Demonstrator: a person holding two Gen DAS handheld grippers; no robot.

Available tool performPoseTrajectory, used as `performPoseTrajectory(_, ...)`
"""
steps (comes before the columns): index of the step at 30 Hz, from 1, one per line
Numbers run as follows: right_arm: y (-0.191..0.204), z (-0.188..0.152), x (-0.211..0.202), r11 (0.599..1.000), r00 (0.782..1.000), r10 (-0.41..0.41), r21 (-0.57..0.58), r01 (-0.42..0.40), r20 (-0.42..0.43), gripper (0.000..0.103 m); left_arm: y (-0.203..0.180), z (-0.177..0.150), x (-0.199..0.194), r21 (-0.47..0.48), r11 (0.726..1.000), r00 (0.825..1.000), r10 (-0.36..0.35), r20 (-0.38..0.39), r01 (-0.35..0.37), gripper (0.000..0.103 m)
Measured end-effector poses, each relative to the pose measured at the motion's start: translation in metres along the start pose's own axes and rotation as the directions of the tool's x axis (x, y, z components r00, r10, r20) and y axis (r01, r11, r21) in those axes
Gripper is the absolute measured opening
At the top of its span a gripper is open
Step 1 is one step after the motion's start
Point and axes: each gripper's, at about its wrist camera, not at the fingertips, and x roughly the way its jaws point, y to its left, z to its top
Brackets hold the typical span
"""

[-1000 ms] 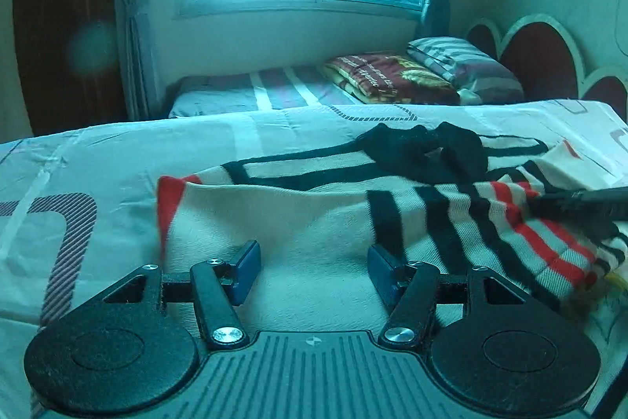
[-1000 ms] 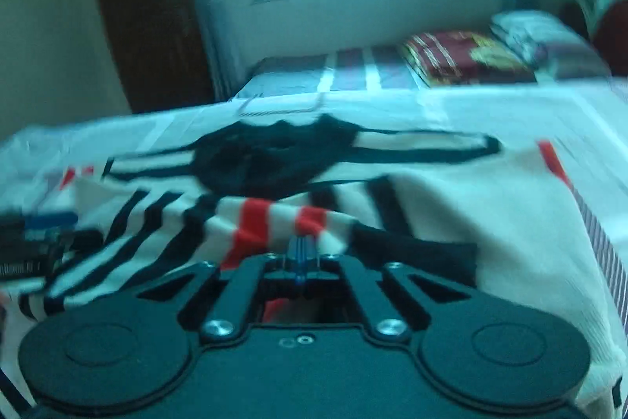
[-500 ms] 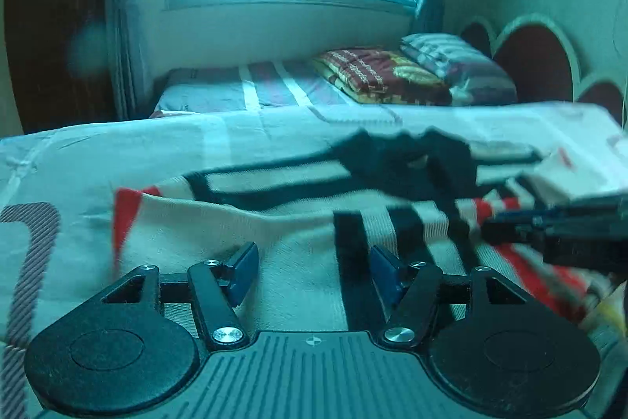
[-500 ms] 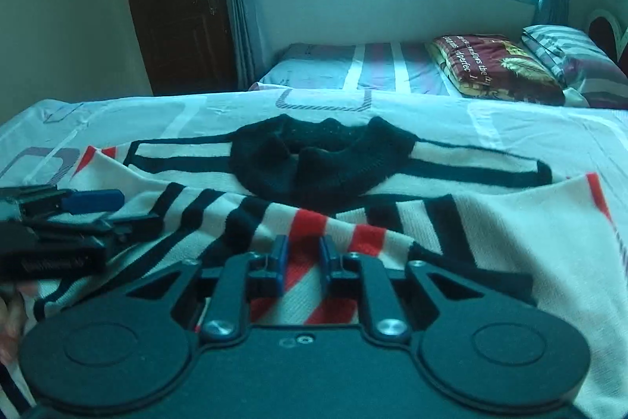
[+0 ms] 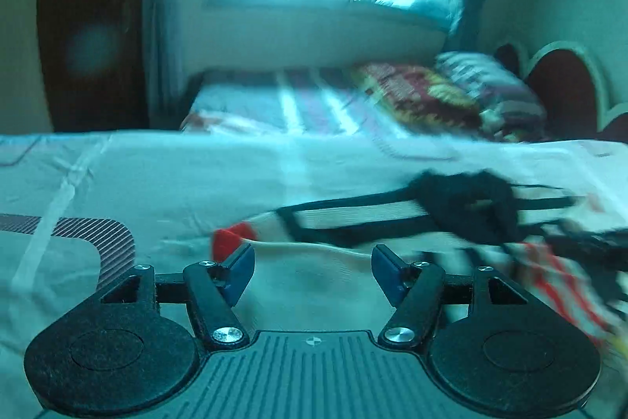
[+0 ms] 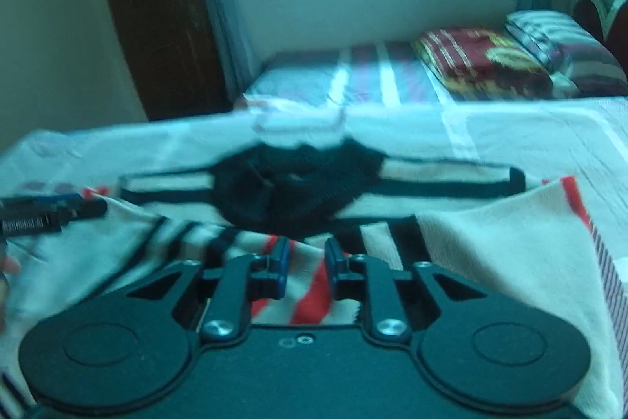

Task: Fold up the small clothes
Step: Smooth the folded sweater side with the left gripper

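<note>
Bed (image 5: 165, 183) with pale patterned sheet: spans foreground of both views.

Cream knitted sweater with black and red stripes and black collar (image 6: 490, 246) (image 5: 353, 222): spread flat on bed, collar away from cameras, red-edged corner at left.

Second bed (image 6: 353, 77) under window: striped cover, red patterned pillow (image 6: 482, 61).

Left hand-held gripper (image 5: 312, 264): blue pads wide apart, over cream fabric, nothing grasped.

Right hand-held gripper (image 6: 307, 268): narrowly parted over red-striped fold; contact with fabric unclear.
</note>
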Motion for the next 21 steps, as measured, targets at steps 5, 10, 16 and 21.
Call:
performPoseTrajectory(5,0.03,-0.03,-0.025,0.989,0.994,0.087,-0.113,-0.094,-0.062,0.019,-0.044,-0.041,-0.032,0.081,0.996,0.999,-0.033,-0.032,0.035,0.066)
performPoseTrajectory(10,0.037,-0.041,-0.017,0.991,0.995,0.027,-0.127,-0.039,-0.098,0.02,-0.037,-0.056,-0.029,0.043,0.999,0.999,-0.031,-0.039,0.033,0.07)
performPoseTrajectory(16,0.023,-0.047,-0.056,0.992,1.0,-0.031,-0.12,0.03,0.0,0.02,-0.05,-0.051,-0.064,0.035,0.999,1.0,-0.021,0.013,0.021,0.07)
performPoseTrajectory(21,-0.008,-0.056,-0.042,0.993,0.994,-0.103,-0.066,0.1,-0.042,0.017,-0.054,-0.071,-0.041,0.066,0.998,0.999,0.003,-0.033,-0.001,0.079)
